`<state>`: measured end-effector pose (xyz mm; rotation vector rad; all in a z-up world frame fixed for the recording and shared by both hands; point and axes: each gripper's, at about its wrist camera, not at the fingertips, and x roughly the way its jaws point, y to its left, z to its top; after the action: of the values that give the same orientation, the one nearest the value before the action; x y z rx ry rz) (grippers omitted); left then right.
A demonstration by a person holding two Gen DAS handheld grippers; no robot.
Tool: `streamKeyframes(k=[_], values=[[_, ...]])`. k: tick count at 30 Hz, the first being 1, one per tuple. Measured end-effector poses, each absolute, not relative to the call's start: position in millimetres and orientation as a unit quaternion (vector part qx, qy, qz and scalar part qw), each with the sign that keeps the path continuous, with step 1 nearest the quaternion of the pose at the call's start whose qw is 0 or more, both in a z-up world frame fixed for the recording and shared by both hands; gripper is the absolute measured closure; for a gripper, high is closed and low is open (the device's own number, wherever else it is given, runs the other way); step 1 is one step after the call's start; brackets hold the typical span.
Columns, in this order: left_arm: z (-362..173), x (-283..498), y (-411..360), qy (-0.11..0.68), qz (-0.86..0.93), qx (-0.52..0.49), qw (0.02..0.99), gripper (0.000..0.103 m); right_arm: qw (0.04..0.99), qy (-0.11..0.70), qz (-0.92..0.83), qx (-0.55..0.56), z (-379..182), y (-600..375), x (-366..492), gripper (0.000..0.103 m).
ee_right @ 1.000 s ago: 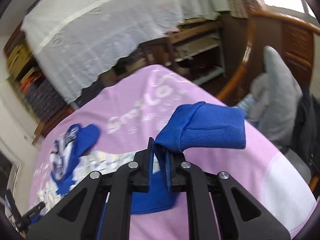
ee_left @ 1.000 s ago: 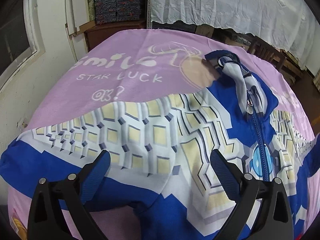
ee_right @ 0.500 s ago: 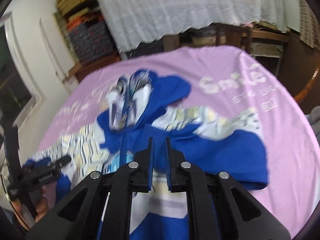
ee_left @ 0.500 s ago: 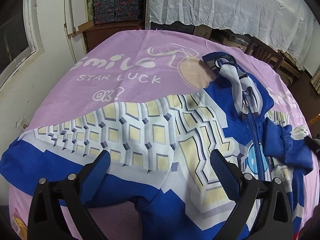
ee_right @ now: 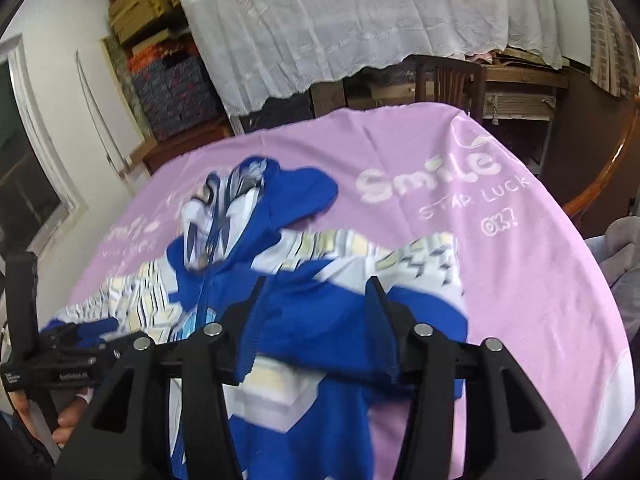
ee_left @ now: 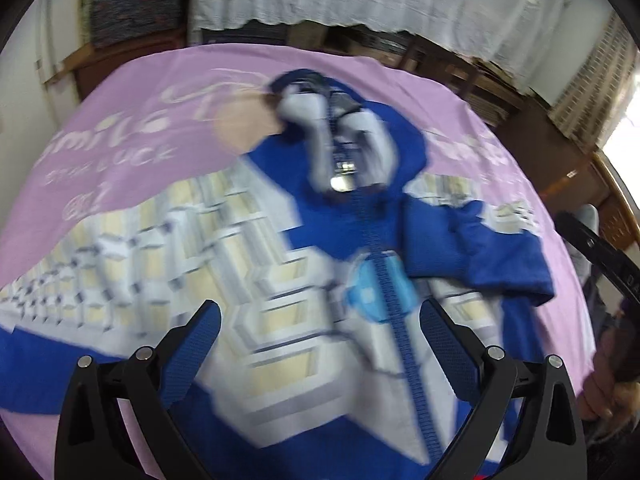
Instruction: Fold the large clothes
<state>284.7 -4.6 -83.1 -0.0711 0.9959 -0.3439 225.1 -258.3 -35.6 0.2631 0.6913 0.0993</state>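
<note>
On the pink sheet point(ee_right: 520, 280) lies a blue jacket point(ee_right: 320, 340).
Left claw point(ee_left: 320, 344) gapes wide, empty; right claw point(ee_right: 316, 312) is opening, sleeve between.

SURFACE: table point(ee_right: 552, 280) under pink printed cloth point(ee_right: 400, 152) | LOAD: blue-and-white zip jacket point(ee_left: 280, 280) lies front up on cloth | SLEEVE: one sleeve point(ee_left: 480, 252) apparently folded across chest, view blurred

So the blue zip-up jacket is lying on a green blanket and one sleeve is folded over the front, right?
Not quite. The blanket is pink, not green; both wrist views show it. The rest holds: the blue jacket lies on it, and the right wrist view shows one sleeve folded across the front.
</note>
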Motion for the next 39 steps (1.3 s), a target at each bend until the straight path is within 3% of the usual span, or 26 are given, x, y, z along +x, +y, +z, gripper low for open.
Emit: streamKeyframes(k=[1,2,8,14,16,18,23,26,32,39], values=[[-79.6,288.5,-20.0,0.475,-0.181,-0.027,0.861,0.003,0.934,0.321,0.054,0.15,-35.4,-270.8,226.1,0.04],[-77.6,291.9,-31.0,0.473,-0.193,-0.021,0.859,0.003,0.935,0.313,0.05,0.159,-36.6,-279.6,228.2,0.037],[-90.3,321.7,-92.2,0.487,-0.225,0.013,0.844,0.004,0.941,0.286,0.022,0.18,-47.9,-315.9,233.1,0.037],[-109.6,344.9,-112.5,0.5,-0.222,0.004,0.837,0.013,0.923,0.307,0.022,0.23,-60.9,-340.1,236.7,0.037],[-107.1,343.4,-116.7,0.489,-0.226,0.013,0.842,0.02,0.923,0.309,0.02,0.227,-60.5,-338.5,235.3,0.037],[-106.9,340.4,-123.4,0.488,-0.24,0.016,0.839,0.036,0.93,0.304,0.016,0.206,-57.1,-330.2,232.1,0.037],[-116.4,336.6,-131.3,0.487,-0.233,0.038,0.841,0.036,0.95,0.285,-0.018,0.128,-47.9,-305.2,223.3,0.037],[-116.5,333.6,-130.0,0.474,-0.23,0.039,0.849,0.043,0.956,0.276,-0.035,0.089,-45.2,-293.4,219.7,0.037],[-104.9,323.2,-125.7,0.453,-0.237,0.039,0.859,0.08,0.962,0.264,-0.057,0.031,-44.3,-277.0,216.2,0.035],[-73.2,307.1,-103.8,0.425,-0.225,0.029,0.876,0.088,0.966,0.249,-0.065,0.008,-40.4,-271.3,211.4,0.034]])
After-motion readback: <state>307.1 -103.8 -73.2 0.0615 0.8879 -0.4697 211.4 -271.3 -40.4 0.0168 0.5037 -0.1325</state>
